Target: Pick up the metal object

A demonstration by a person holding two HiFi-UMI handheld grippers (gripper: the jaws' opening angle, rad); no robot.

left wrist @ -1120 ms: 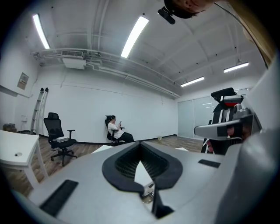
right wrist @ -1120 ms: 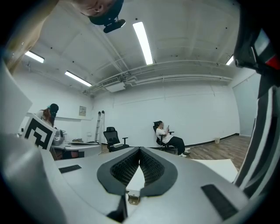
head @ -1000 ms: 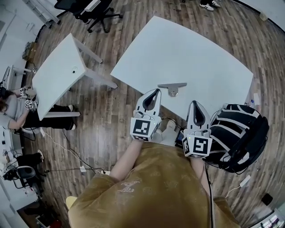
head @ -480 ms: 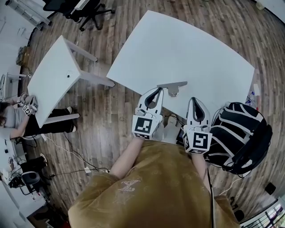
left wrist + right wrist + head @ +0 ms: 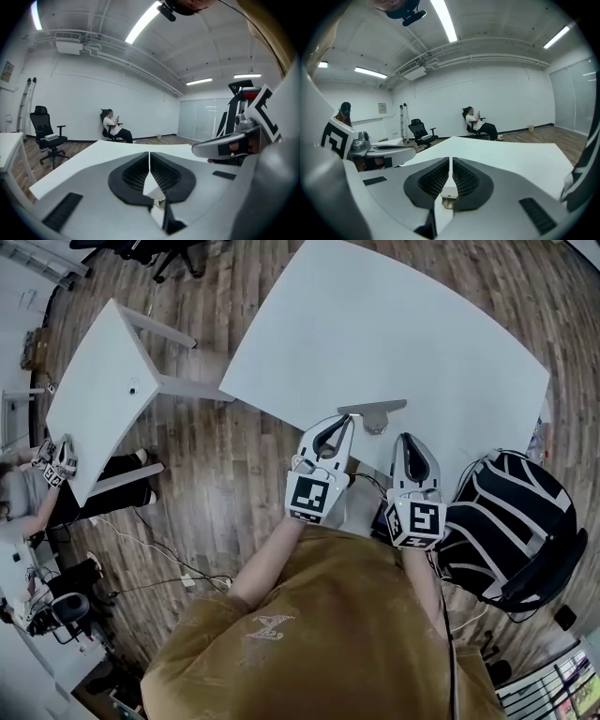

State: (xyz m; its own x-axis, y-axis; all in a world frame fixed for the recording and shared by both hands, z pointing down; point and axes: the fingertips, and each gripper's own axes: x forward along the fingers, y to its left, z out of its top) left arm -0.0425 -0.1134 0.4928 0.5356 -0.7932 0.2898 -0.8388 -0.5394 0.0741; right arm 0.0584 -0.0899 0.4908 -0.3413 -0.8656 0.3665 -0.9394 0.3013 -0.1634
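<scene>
Head view, L claw, R claw closed, empty, metal object ahead, hidden in gripper views

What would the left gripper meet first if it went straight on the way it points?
Probably the metal object on the white table: the left gripper, jaws shut, points at its near end. Its height is unclear.

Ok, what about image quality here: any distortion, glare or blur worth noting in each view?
Head view: heavy fisheye bows the white table's edges; light is even, the metal object reads sharp. Left gripper view: dark vignetted corners, ceiling strip light blown out. Right gripper view: same vignette, overhead tube glares, foreground slightly soft.
</scene>
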